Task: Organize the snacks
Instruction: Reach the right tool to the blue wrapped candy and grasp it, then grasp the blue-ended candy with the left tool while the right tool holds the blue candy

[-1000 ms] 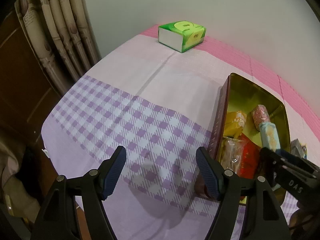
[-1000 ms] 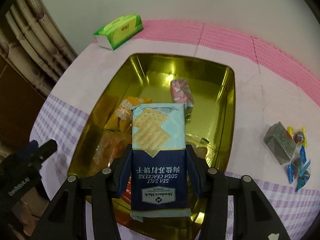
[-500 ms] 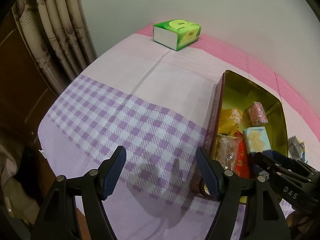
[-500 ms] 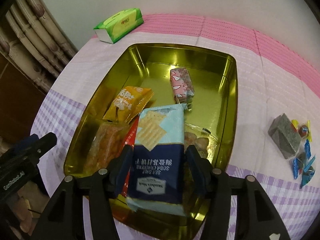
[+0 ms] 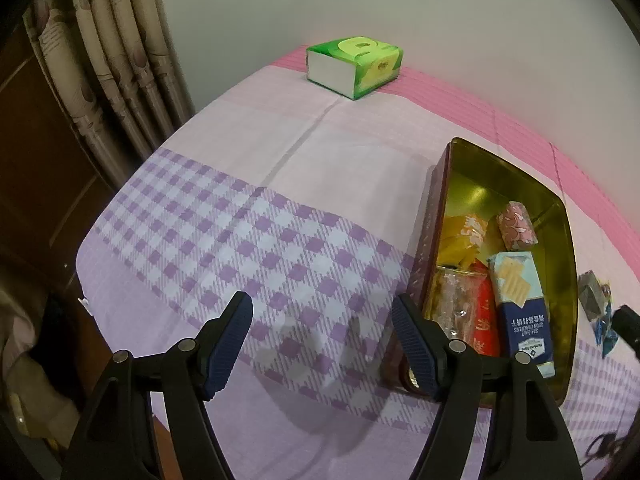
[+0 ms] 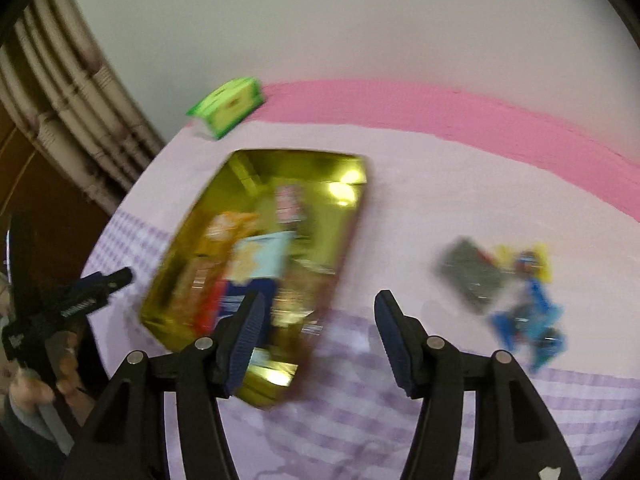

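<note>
Cracker pack lies flat in the gold tin, at about 2 o'clock from the left gripper, whose jaws stand apart over the checked cloth with nothing between them. A second ago the right gripper clamped that pack over the tin; now its jaws are parted and empty, with the tin at their 10 o'clock. Only the right wrist view, blurred, shows the loose sweets at 2 o'clock, while the left view shows the pack's print sharply.
</note>
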Available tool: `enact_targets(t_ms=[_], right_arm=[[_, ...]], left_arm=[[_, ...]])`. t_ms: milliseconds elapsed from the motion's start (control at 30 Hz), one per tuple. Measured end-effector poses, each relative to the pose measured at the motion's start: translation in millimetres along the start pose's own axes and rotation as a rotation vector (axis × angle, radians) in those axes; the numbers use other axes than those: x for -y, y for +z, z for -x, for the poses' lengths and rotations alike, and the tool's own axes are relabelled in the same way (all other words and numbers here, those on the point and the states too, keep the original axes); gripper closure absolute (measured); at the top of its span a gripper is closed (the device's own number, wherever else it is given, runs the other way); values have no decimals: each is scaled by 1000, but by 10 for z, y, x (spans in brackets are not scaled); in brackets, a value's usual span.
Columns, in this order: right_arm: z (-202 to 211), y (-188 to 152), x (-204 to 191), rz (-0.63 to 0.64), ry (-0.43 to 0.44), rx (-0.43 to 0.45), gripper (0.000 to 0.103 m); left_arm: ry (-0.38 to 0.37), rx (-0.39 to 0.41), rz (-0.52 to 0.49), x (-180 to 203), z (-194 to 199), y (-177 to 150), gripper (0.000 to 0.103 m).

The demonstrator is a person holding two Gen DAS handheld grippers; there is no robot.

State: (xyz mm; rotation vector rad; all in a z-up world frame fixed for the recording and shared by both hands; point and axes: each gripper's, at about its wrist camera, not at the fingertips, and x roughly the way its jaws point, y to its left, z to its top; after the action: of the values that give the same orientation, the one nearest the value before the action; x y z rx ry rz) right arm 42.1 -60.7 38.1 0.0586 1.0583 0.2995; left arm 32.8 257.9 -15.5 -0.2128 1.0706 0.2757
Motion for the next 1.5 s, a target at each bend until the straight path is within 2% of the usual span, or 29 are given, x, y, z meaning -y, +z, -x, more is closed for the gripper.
enact_targets(t_ms=[200, 400, 600, 800, 967, 1200, 1300, 1500], right_arm=[[199, -164, 923, -83, -134, 11, 47], [213, -381, 1443, -81, -199, -7, 47], [42, -508, 1503, -27, -157, -9, 55], [-165, -534, 1557, 21, -162, -10, 60], [-213, -555, 1587, 21, -141, 3, 67], [-215, -633, 1669, -1, -127, 27, 75], [-168, -657, 1729, -15, -168, 61, 75], [-75, -692, 2165, -124, -234, 124, 76]], left_arm=[[9, 7, -23, 28, 6, -20, 30], [14, 13, -61, 115, 2, -35, 30], [6, 37, -83, 202, 41, -58, 30], [-21, 50, -102, 312, 147, -95, 30], [-19, 62, -160, 512, 271, -144, 30], [-93, 94, -265, 1012, 492, -161, 30], [-162, 109, -331, 1335, 590, -197, 30], [-286, 93, -478, 2071, 602, -347, 30]])
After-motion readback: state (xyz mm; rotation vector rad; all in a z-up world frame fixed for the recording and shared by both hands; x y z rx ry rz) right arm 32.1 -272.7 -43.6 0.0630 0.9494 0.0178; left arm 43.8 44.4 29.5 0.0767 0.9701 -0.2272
